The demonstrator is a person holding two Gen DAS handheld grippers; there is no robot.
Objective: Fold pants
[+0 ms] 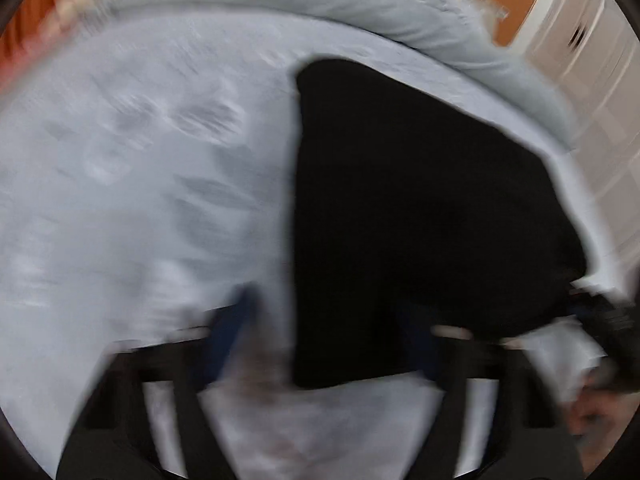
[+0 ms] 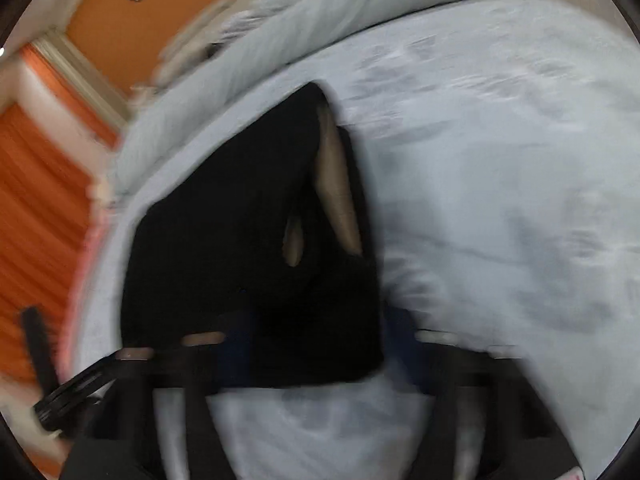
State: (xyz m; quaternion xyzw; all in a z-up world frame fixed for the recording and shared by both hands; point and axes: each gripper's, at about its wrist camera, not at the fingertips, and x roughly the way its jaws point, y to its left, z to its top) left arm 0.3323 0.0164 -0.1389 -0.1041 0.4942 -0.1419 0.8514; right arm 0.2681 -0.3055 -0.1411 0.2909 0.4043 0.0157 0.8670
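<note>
Now | pants (image 1: 420,208) part-folded on bed (image 1: 140,200) | both jaws' state blurred, cannot tell | next: grip near edge, fold.

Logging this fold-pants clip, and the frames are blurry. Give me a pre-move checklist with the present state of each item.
1. Black pants lie on the bed sheet: ok.
2. Pants already folded into a compact shape: ok, though tan lining shows at one edge.
3. Left tool gripping the near edge: cannot tell, blurred.
4. Right tool gripping the near edge: cannot tell, blurred.
5. Bare sheet beside the pants for the next fold: ok.
6. Bunched duvet lies apart from the pants: ok.
</note>
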